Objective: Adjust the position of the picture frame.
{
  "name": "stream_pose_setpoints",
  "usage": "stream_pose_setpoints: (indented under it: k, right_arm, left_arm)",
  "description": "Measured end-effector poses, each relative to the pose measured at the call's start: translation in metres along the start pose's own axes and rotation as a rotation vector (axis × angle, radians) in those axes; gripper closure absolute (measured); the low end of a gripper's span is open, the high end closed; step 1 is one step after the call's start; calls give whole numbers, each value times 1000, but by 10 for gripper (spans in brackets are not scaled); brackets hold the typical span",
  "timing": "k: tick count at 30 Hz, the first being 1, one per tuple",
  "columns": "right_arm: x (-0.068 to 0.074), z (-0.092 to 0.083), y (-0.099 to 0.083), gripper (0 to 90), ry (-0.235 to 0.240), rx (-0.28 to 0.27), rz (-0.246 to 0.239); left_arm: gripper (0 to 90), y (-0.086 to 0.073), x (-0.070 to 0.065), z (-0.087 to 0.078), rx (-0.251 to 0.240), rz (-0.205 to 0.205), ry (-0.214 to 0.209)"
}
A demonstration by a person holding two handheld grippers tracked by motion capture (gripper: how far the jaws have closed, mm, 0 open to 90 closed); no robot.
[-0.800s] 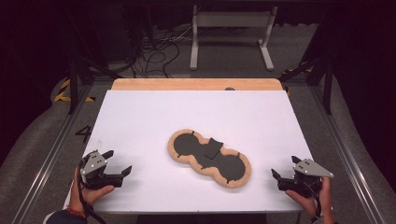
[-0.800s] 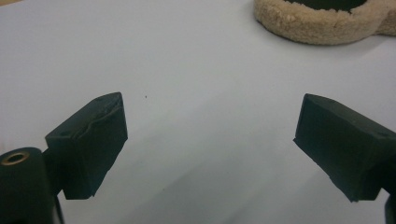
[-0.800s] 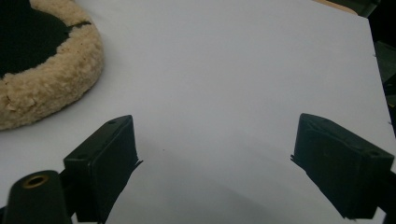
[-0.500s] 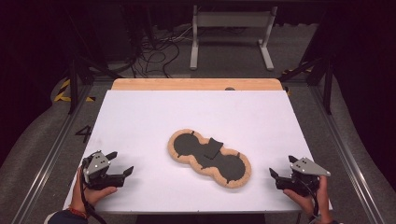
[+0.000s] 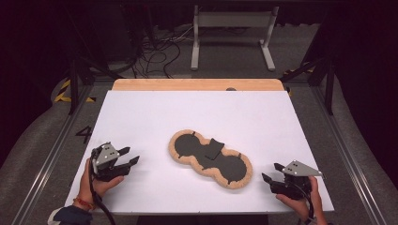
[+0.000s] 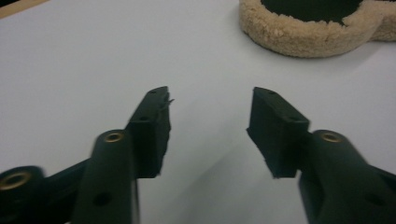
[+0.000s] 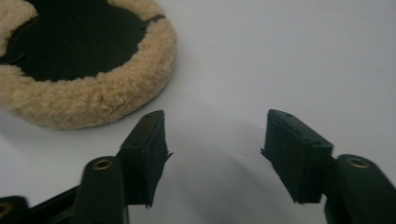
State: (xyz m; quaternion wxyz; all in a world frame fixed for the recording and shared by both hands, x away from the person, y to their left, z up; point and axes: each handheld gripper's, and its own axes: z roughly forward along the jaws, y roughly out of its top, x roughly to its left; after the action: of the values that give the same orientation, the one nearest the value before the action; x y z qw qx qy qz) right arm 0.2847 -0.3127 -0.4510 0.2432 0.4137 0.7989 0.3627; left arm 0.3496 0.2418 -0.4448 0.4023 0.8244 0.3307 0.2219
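1. Your left claw (image 5: 127,161) sits at the near left of the white surface (image 5: 141,117), held low in your left hand (image 5: 94,180). Its jaws stand apart with nothing between them; the left gripper view shows bare surface in the gap.
2. Your right claw (image 5: 271,172) sits at the near right edge of the surface, held in your right hand (image 5: 298,199). Its jaws also stand apart and hold nothing.
3. The fleece pad (image 5: 210,158), tan at the rim with black round panels inside, lies flat near the middle of the surface, running diagonally between your two claws.
4. Neither claw touches the pad. The left claw points at its left lobe, with the rim ahead and well apart. The right claw lies near its right lobe, the fleece rim just beyond the jaw tip in the right gripper view.
5. A small black flap (image 5: 213,149) lies on the pad's middle.
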Motion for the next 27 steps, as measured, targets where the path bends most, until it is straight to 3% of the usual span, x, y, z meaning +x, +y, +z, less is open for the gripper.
stream_pose_setpoints:
  k: [1,4,6,9,13,19,22,27]
  right_arm:
    - [2,1,1,482,7,7,-9]
    - [6,3,3,580,28,19,-18]
    - [6,3,3,608,30,21,-14]
    - [8,7,5,720,45,36,-3]
    - [11,10,7,757,54,50,-6]
    - [17,19,13,779,42,84,-17]
    - [16,21,15,805,41,89,-12]
    - [14,26,17,852,47,85,-4]
  left_arm:
    - [571,4,1,5,6,-1,-27]
    - [759,13,3,17,33,7,-39]
    - [791,20,4,25,35,5,-60]
    - [867,35,3,44,40,6,-82]
    - [870,44,4,59,45,4,-81]
    - [877,56,4,82,60,-45,-112]
    - [890,59,2,93,100,-34,-117]
    - [884,64,4,108,105,-48,-122]
